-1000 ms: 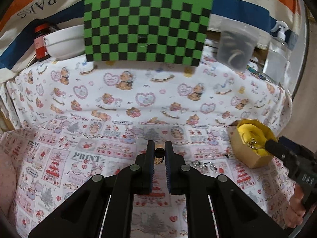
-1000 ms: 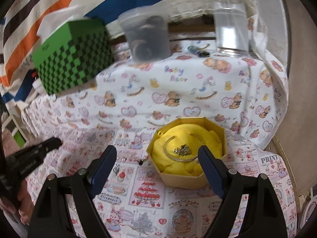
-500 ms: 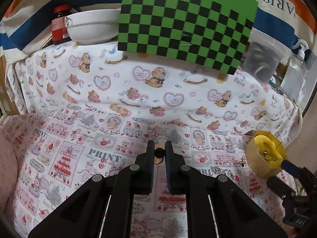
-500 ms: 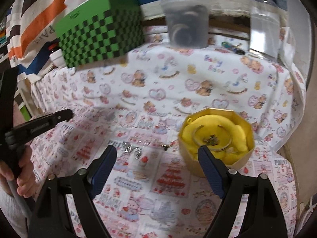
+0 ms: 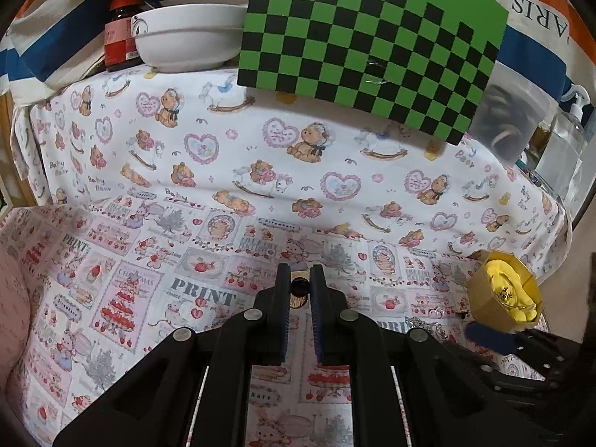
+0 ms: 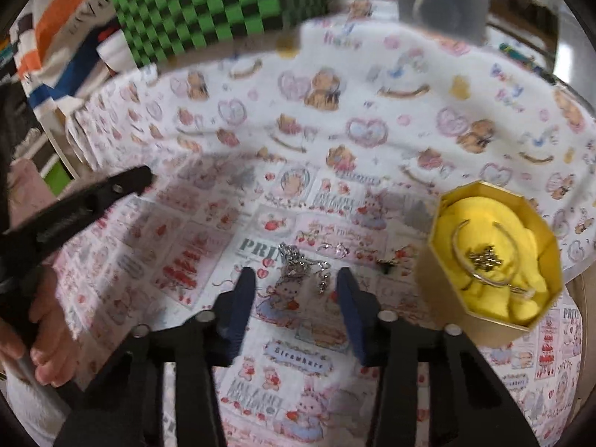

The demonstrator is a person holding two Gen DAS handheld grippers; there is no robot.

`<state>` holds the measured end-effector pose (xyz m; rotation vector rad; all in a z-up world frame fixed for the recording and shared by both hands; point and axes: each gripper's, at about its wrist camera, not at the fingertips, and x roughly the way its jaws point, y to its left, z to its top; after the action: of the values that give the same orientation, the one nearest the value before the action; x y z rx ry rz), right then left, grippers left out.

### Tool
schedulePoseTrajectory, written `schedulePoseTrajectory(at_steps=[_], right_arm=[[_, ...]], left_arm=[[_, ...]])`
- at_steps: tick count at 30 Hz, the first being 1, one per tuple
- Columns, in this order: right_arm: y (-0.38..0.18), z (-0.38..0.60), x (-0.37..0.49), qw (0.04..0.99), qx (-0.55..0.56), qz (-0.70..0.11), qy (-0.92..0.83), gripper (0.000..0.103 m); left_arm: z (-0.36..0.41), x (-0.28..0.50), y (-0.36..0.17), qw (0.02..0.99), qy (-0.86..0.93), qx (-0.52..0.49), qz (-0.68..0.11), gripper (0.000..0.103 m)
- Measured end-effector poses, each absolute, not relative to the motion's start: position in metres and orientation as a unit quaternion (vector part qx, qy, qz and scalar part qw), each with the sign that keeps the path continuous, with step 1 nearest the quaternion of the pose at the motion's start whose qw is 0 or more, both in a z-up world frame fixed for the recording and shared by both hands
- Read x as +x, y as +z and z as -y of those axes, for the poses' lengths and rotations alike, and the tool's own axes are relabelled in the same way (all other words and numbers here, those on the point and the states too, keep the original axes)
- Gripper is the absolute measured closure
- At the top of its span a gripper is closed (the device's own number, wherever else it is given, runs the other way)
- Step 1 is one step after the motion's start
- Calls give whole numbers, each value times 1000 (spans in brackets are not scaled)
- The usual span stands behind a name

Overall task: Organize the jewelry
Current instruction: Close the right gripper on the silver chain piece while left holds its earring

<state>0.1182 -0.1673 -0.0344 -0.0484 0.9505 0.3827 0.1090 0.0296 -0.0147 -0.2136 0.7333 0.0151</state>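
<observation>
While printed cloth is covering counter [image 5: 223,156], sorting step is underway. Gold box [image 6: 491,260] with yellow lining sitting at 3 o'clock in right view, already holding bangle [image 6: 480,257]. Left gripper [image 5: 299,287] pinching small gold ring [image 5: 299,290], fingers narrow. Right gripper [image 6: 296,287] hovering, fingers wide, over silver chain [image 6: 298,264] at 12 o'clock. Next, likely: lowering, closing on chain, carrying to box.

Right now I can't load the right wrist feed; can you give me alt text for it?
The open right gripper hovers over a silver chain lying on the printed tablecloth. To its right stands a gold octagonal box lined with yellow cloth, holding a thin bangle and a small charm. The left gripper reaches in from the left edge; the view is motion-blurred.
</observation>
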Motion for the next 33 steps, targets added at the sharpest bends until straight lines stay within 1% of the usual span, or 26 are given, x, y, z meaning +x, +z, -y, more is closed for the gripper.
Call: schedulePoseTrajectory(at_steps=[2, 7, 9, 10, 15, 17, 21, 26, 29, 33], right_arm=[[-42, 166, 124, 866, -22, -468, 173, 72], [-56, 170, 129, 864, -33, -477, 159, 76], [-56, 171, 129, 866, -36, -474, 159, 87], [-56, 170, 129, 866, -38, -473, 159, 95], [-57, 168, 126, 873, -52, -459, 159, 96], [-51, 174, 121, 878, -27, -443, 176, 96], [-18, 194, 101, 905, 15, -374, 203, 96], [19, 207, 74, 924, 35, -305, 228, 96], [34, 211, 65, 932, 45, -276, 231, 96], [51, 220, 52, 940, 52, -247, 229, 96]], left_arm=[[-32, 110, -15, 927, 7, -109, -359, 94], [-35, 113, -14, 925, 11, -119, -361, 94], [-34, 114, -16, 924, 16, -116, -363, 94], [-33, 114, -16, 925, 17, -111, -363, 94], [-27, 112, -15, 929, 19, -91, -358, 94], [-27, 109, -11, 929, 13, -95, -359, 94], [-28, 91, 12, 933, -19, -123, -338, 94], [-19, 69, 38, 947, -48, -110, -299, 94], [-15, 68, 41, 950, -48, -97, -292, 94], [-12, 81, 29, 947, -31, -78, -309, 89]])
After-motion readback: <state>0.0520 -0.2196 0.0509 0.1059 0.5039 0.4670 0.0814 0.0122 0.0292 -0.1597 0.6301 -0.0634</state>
